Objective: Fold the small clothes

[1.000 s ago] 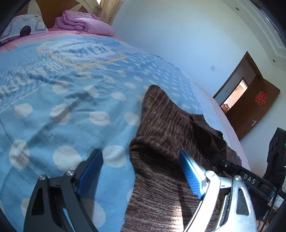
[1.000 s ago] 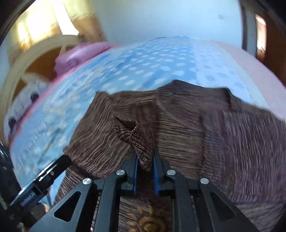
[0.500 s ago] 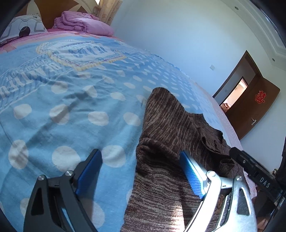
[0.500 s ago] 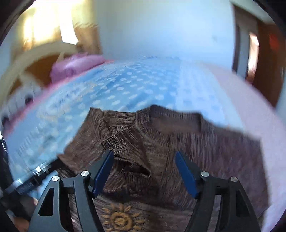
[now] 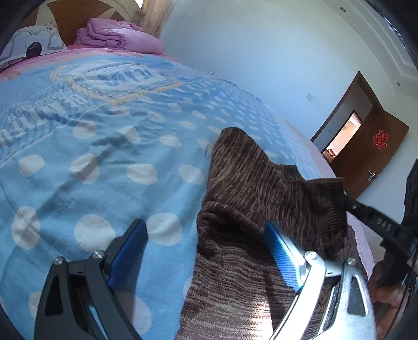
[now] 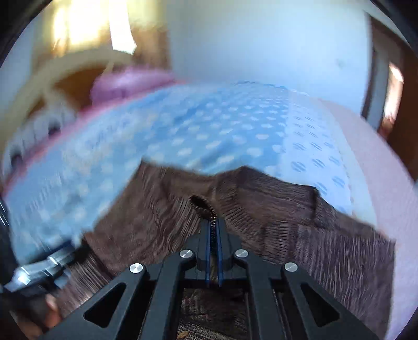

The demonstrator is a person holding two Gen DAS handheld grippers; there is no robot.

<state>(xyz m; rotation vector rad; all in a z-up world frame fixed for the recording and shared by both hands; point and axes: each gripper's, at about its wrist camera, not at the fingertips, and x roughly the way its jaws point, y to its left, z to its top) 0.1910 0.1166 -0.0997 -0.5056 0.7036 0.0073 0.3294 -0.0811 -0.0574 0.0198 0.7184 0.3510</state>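
We're in a home bedroom here: a wide bed under a blue polka-dot blanket (image 5: pixel 109 146), a patterned pillow (image 5: pixel 31 47) and a folded purple quilt (image 5: pixel 117 36) against the wooden headboard (image 5: pixel 70 15). Curtains (image 5: pixel 152 15) hang behind, and a dark wooden door (image 5: pixel 376 159) with a red ornament (image 5: pixel 380 138) stands open.
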